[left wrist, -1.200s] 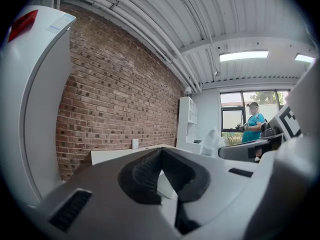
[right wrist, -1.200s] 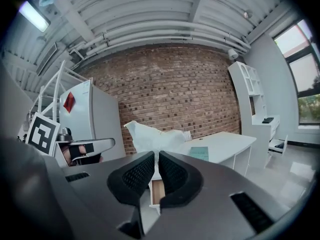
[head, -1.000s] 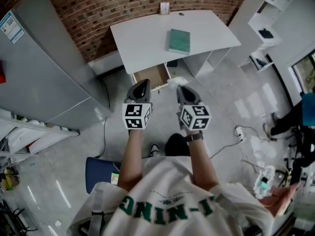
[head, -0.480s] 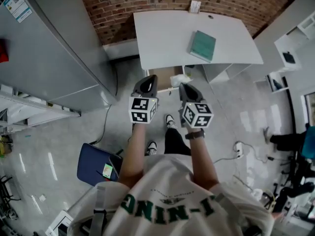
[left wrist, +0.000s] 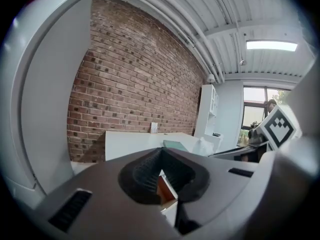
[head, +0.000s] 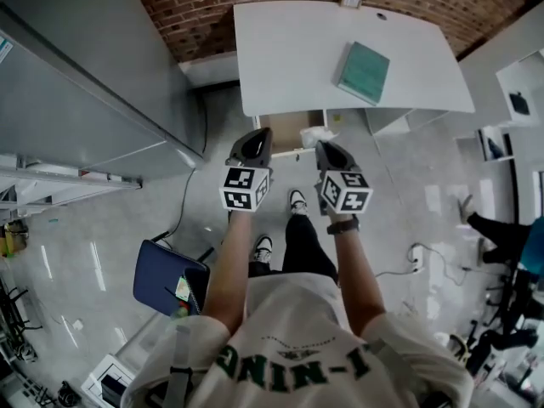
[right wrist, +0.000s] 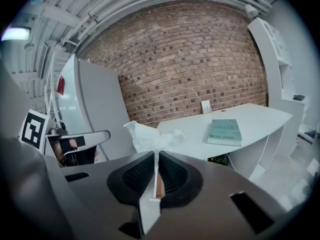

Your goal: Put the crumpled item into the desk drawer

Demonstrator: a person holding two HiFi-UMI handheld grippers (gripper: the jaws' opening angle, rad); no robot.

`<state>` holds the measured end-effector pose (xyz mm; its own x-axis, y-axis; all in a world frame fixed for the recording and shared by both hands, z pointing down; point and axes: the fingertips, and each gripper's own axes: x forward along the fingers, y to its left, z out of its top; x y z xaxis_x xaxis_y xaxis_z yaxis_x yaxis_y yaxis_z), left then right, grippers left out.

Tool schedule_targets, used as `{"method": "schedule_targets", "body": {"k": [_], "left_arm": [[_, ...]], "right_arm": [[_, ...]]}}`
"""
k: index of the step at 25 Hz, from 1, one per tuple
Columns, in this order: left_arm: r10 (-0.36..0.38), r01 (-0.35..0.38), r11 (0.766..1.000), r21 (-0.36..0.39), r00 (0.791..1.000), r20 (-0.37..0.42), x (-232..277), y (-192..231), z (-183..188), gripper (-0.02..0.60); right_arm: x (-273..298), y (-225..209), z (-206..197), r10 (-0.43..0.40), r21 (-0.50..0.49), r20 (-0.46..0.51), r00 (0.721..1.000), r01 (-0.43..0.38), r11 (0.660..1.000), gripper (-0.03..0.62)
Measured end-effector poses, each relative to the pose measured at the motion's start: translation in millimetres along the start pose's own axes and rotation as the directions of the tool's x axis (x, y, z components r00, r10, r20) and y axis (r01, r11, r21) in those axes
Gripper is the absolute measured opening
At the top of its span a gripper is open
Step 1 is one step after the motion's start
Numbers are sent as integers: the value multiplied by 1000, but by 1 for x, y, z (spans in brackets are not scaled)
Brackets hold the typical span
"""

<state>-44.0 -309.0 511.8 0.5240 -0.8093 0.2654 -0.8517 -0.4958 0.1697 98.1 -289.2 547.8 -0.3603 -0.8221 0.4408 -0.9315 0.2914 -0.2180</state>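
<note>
My right gripper [head: 325,149] is shut on a crumpled white paper [head: 315,135], which sticks out past its tips [right wrist: 156,156] as a wad [right wrist: 152,133]. In the head view the wad hangs over the right front corner of the open wooden drawer [head: 289,126] under the white desk [head: 289,49]. My left gripper [head: 255,141] is beside it, over the drawer's front left, shut with nothing between its pads [left wrist: 161,154]. A strip of the drawer's wood [left wrist: 165,188] shows below the closed tips.
A green book [head: 364,72] lies on the desk's right half. A tall grey cabinet [head: 76,100] stands to the left, a blue chair seat [head: 168,276] behind me at the left. White shelves [head: 518,100] and floor cables [head: 416,253] are at the right.
Both grippers have moved forward and down toward the desk. The paper, still gripped, now hangs at the drawer's right front corner; the desk fills more of the view.
</note>
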Motion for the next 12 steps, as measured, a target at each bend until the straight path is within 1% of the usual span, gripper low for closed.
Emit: {"method": "schedule_targets", "body": {"k": [4,12], "left_arm": [[-20,20,1000,-24,1000,-11,22,7,-19,-2],[-36,36,999,-3,997,-68,58,6,-64,-2]], "right_arm": [[25,-16,-21,13,-4,-56,998,-13,1000,26],[72,-41,-68,49,-47,-168,985,-57,997,26]]}}
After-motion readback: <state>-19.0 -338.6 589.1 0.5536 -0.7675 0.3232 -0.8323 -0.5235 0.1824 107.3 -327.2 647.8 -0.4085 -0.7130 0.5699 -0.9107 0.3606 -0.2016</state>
